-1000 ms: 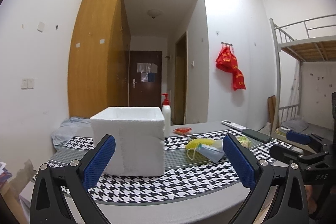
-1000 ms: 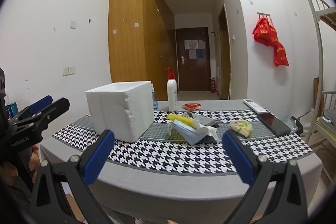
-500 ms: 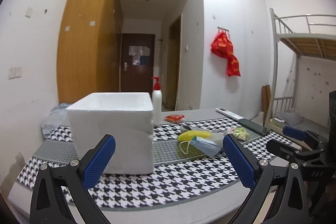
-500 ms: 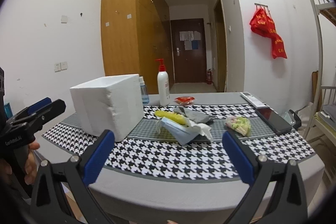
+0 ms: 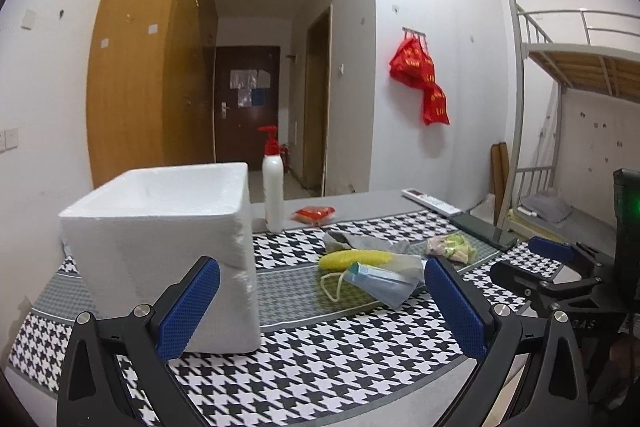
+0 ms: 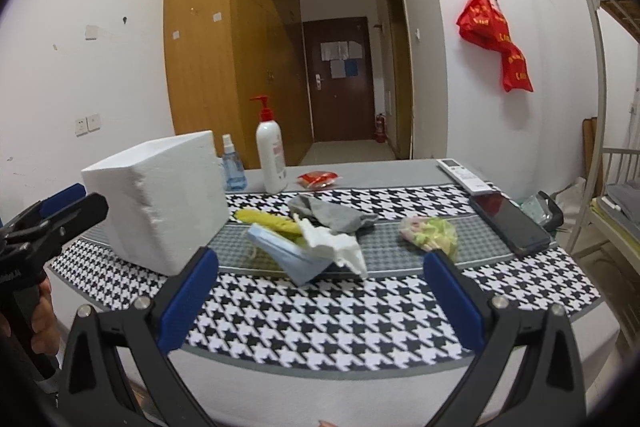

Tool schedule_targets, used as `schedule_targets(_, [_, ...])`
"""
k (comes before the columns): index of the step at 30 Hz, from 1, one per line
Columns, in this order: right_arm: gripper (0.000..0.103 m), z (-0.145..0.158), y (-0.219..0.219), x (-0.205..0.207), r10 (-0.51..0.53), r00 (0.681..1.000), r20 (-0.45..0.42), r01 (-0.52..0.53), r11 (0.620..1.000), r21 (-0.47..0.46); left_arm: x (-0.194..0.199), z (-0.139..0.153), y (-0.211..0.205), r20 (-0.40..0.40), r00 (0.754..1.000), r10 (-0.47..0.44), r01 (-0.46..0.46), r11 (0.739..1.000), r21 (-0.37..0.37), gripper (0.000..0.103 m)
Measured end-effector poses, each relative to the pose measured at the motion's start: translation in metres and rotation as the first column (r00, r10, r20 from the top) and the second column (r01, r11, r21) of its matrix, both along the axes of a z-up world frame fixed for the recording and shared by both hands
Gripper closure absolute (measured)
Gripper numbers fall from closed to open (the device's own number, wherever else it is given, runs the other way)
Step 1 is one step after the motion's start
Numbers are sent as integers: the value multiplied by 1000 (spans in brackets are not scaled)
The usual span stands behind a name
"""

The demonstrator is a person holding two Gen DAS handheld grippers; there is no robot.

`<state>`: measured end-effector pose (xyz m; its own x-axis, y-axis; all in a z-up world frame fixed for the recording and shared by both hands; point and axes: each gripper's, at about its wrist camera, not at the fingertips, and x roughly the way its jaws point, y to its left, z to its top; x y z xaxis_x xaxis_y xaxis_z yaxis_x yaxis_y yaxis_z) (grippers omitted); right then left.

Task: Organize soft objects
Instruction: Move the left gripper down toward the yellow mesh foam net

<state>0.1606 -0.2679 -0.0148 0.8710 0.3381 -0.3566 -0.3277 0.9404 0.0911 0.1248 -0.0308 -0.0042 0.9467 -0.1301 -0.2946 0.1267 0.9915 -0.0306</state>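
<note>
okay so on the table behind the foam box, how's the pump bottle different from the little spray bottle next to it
The pump bottle is opaque white with a red pump head; the spray bottle is clear blue with a pale spray top. The pump bottle stands clearly taller. The right wrist view shows the pump bottle whole, while the foam box covers the spray bottle's lower left. Both stand upright on the bare grey strip of the table.

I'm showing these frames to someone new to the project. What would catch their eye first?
Probably the white foam box standing open-topped at the table's left end, then the heap beside it at mid-table: a blue face mask, a yellow corn-like toy, a white tissue and a grey cloth. On the wall to the right hang bright red bags.
</note>
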Motion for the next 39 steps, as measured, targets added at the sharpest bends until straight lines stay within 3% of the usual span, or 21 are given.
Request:
schedule_targets(17, [0,-8,-25,42,-49,997,-65,49,999,-6,52,-1,-29,-86,995,-59,62,997,41,1])
schedule_targets(29, [0,-15,-37,70,-59,992,-115,58,998,-11,96,-7,-48,-180,982,-51,73,990,121,1])
schedule_targets(39, [0,-21,-47,82,-79,986,-146,78,997,-15,129,-22,-66,-246,966,-84,142,963,229,1])
